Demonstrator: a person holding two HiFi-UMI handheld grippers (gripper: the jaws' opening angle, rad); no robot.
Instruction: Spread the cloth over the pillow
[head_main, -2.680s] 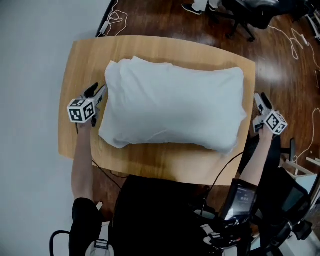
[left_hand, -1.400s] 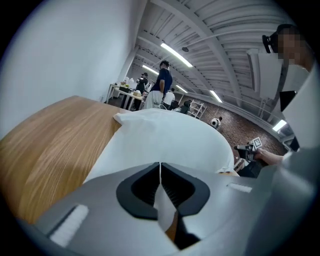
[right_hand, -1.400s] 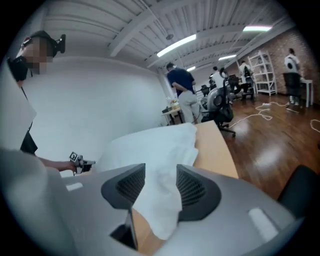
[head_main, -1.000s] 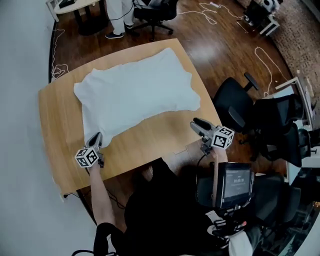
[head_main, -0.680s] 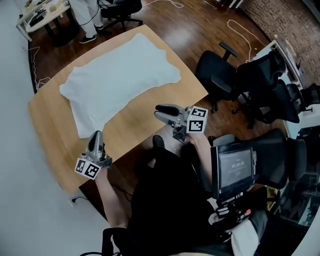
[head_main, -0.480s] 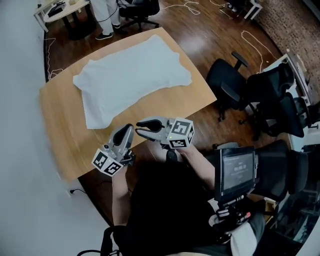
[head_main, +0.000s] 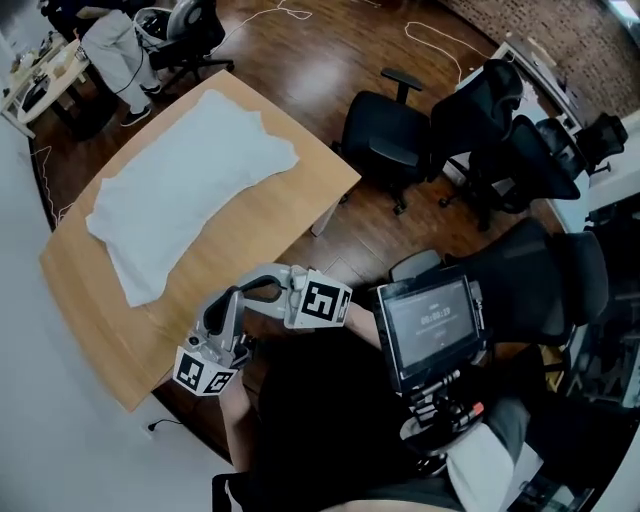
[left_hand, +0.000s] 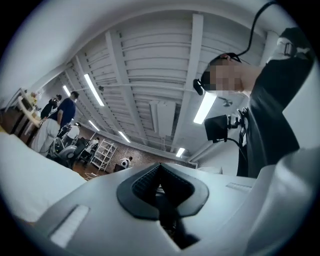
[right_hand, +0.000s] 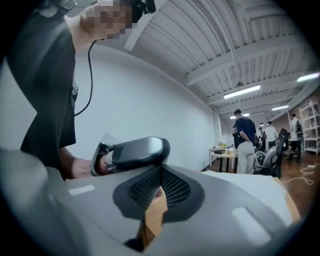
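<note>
**Inspector:** Where is the cloth?

**Assessor:** The white cloth (head_main: 190, 170) lies spread lengthwise along the far side of the desk (head_main: 285, 195). One end is at the far corner and the other stops short of the left end. It covers whatever is beneath it, so the pillow cannot be told apart from it. A strip of bare wood runs along the desk's near edge.

**Inspector:** Left gripper?

**Assessor:** The left gripper (head_main: 232, 300) is at the desk's near edge, close to the person's body and well apart from the cloth. Its pads (left_hand: 146, 184) meet with no gap and nothing is between them. Its own view looks up at ceiling beams and strip lights.

**Inspector:** Right gripper?

**Assessor:** The right gripper (head_main: 258, 287) is just beside the left one and points across toward it. Its jaws have just closed. They now sit together with nothing held, and only a sliver of wood colour shows through the slot behind them. In its own view the left gripper crosses directly ahead, with the person's left hand (right_hand: 82, 167) wrapped round the grip.

**Inspector:** Surroundings?

**Assessor:** Black office chairs (head_main: 385, 125) stand on the dark wooden floor off the desk's right end. A screen (head_main: 430, 320) hangs at the person's chest. Several people (right_hand: 245, 140) stand at a table across the room.
</note>
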